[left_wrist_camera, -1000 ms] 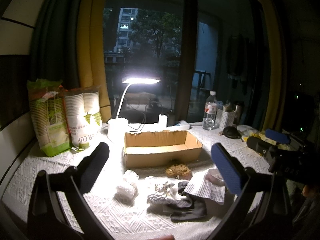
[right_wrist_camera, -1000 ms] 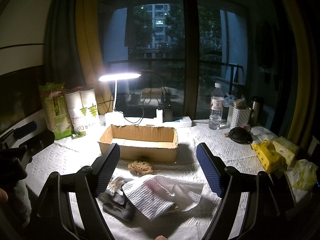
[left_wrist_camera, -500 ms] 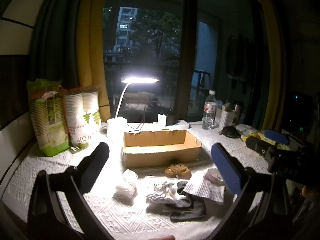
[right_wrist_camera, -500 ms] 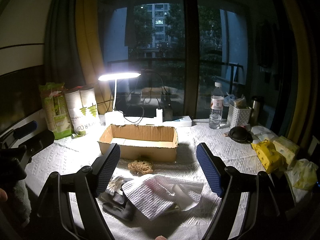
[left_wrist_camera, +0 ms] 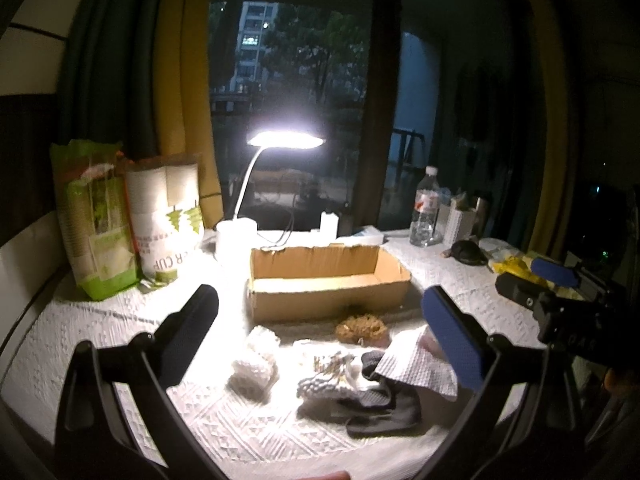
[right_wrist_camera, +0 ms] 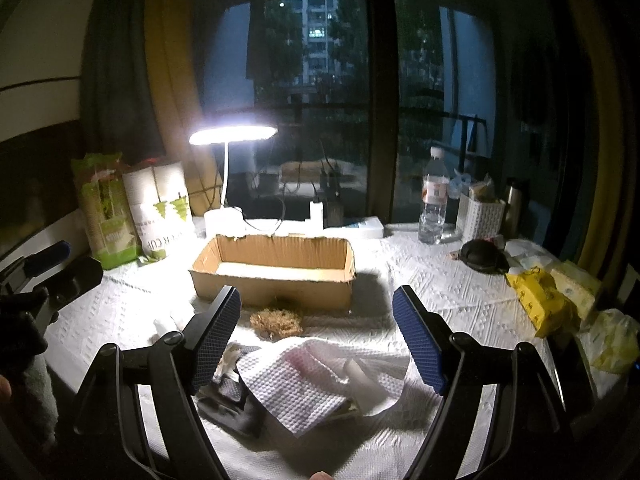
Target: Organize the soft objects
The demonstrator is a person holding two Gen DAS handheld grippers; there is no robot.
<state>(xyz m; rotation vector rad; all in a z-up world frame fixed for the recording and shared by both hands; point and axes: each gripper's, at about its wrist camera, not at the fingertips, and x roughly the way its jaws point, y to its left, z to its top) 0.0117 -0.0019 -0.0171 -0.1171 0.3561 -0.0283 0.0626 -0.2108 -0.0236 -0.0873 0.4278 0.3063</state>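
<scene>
An open cardboard box [left_wrist_camera: 326, 286] [right_wrist_camera: 276, 272] stands mid-table. In front of it lie a brown fibrous scrubber [left_wrist_camera: 361, 326] [right_wrist_camera: 276, 321], a white netted puff [left_wrist_camera: 256, 364], a grey-white knitted piece [left_wrist_camera: 324, 380], a dark cloth [left_wrist_camera: 384, 408] [right_wrist_camera: 232, 400] and a white waffle cloth [left_wrist_camera: 420, 366] [right_wrist_camera: 304, 380]. My left gripper [left_wrist_camera: 320, 340] is open and empty, hovering above the pile. My right gripper [right_wrist_camera: 316, 336] is open and empty above the waffle cloth. Each gripper shows at the edge of the other's view.
A lit desk lamp [left_wrist_camera: 286, 140] stands behind the box. Paper cup packs [left_wrist_camera: 132, 216] stand at the left. A water bottle [left_wrist_camera: 426, 212], a white basket [right_wrist_camera: 480, 216], a black object [right_wrist_camera: 482, 256] and yellow packets [right_wrist_camera: 544, 296] occupy the right side.
Both views have barely shifted; the objects and both open grippers stay as they were.
</scene>
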